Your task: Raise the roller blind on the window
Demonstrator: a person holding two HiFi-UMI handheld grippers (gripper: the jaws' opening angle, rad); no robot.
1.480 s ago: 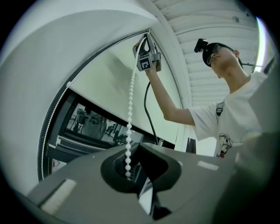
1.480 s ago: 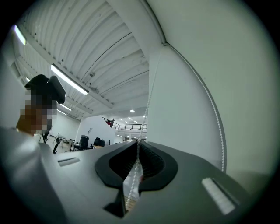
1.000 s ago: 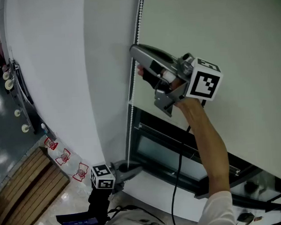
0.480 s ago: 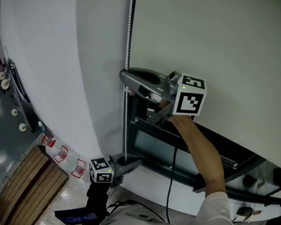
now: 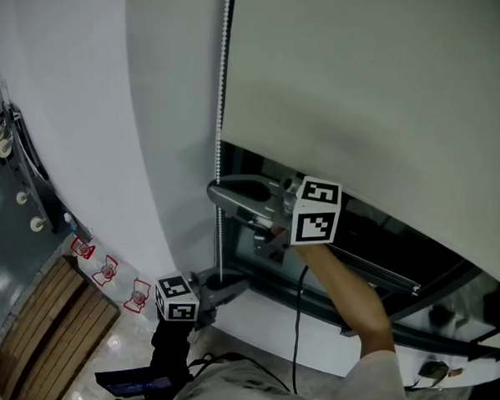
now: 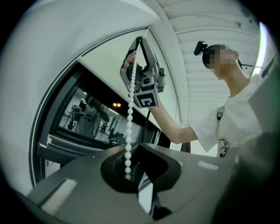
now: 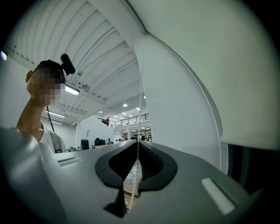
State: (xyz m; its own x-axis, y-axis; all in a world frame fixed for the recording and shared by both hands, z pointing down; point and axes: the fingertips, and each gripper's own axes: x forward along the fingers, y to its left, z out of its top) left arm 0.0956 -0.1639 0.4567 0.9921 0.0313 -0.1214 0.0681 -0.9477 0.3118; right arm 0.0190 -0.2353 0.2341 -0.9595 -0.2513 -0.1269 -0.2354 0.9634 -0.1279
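At the left edge of the window (image 5: pixel 378 251), the bead chain (image 5: pixel 221 88) hangs straight down between the roller blind (image 5: pixel 369 80) and the white wall (image 5: pixel 87 128).

**Roller blind.** The pale fabric covers the upper part of the window. Its bottom edge runs on a diagonal across the head view. Below that edge, dark glass and the window frame are exposed.

**Right claw** (image 5: pixel 214 191). It is the upper of the two and sits just below the bottom edge of the blind, at the chain. The right gripper view shows the jaws drawn together with the chain running up through the narrow slot between them: the claw is clenched on the bead chain. The bare forearm (image 5: pixel 347 290) that carries it reaches up from the lower right of the head view.

**Left claw** (image 5: pixel 244 285). It is well below the right claw, near the lower corner of the window frame. The left gripper view shows the jaws closed, with the white beads ending at the pinch point: this claw is also clenched on the bead chain. From here the chain rises in a straight line to the right claw above, so both claws grip the same strand.

**Second strand.** In both gripper views another run of the chain follows the window frame, free of either claw.

**Surroundings.** A glossy floor (image 5: pixel 10 241) lies beyond the wall at the left of the head view.
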